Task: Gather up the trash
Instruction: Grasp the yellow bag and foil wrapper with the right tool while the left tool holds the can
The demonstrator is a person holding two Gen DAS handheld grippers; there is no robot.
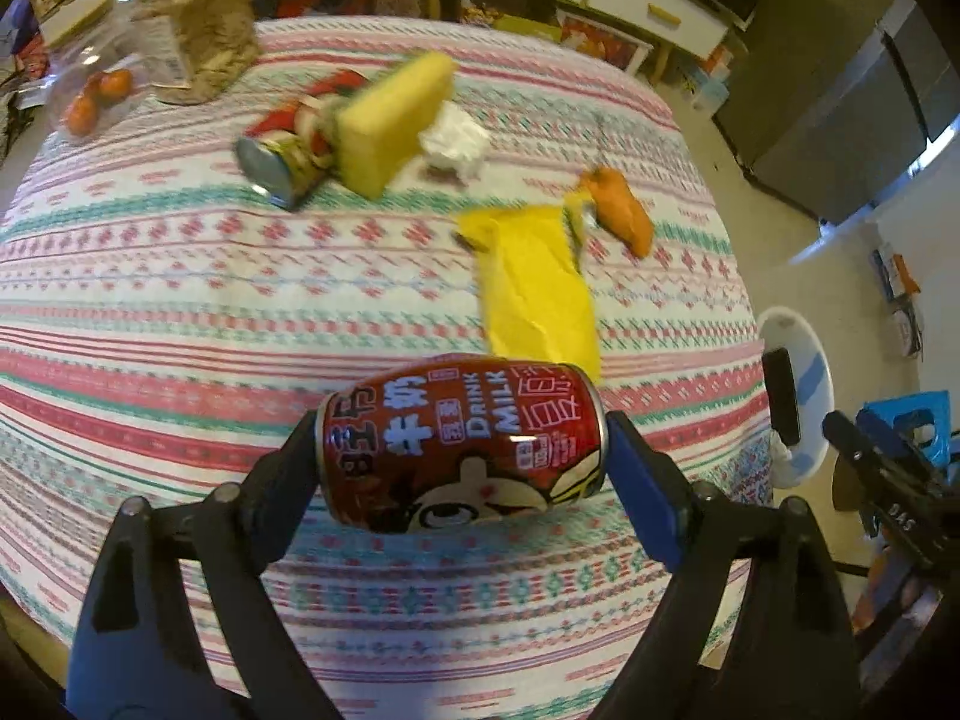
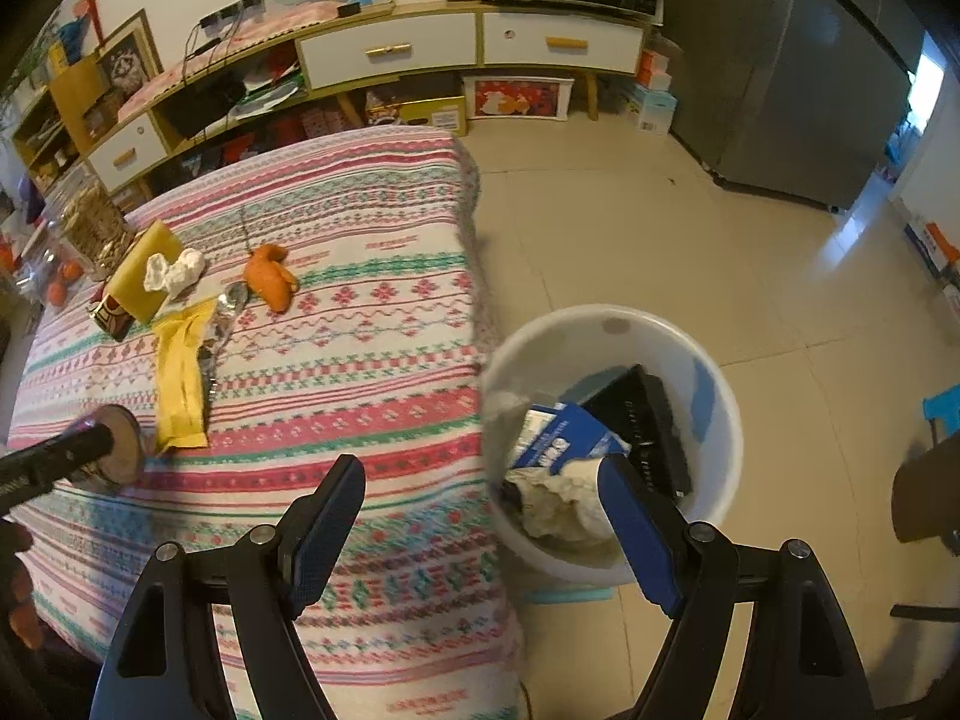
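Left tongs (image 1: 462,450) clamp the red milk can (image 1: 465,444) above the tablecloth (image 1: 180,312)

the left gripper (image 1: 462,450) points steeply down, its jaws closed end to end on a red milk can (image 1: 465,444) lying crosswise between the pads. the right gripper (image 2: 480,516) also tilts steeply down, jaws spread wide with nothing between them. part of a hand (image 2: 18,594) shows at the near left edge.
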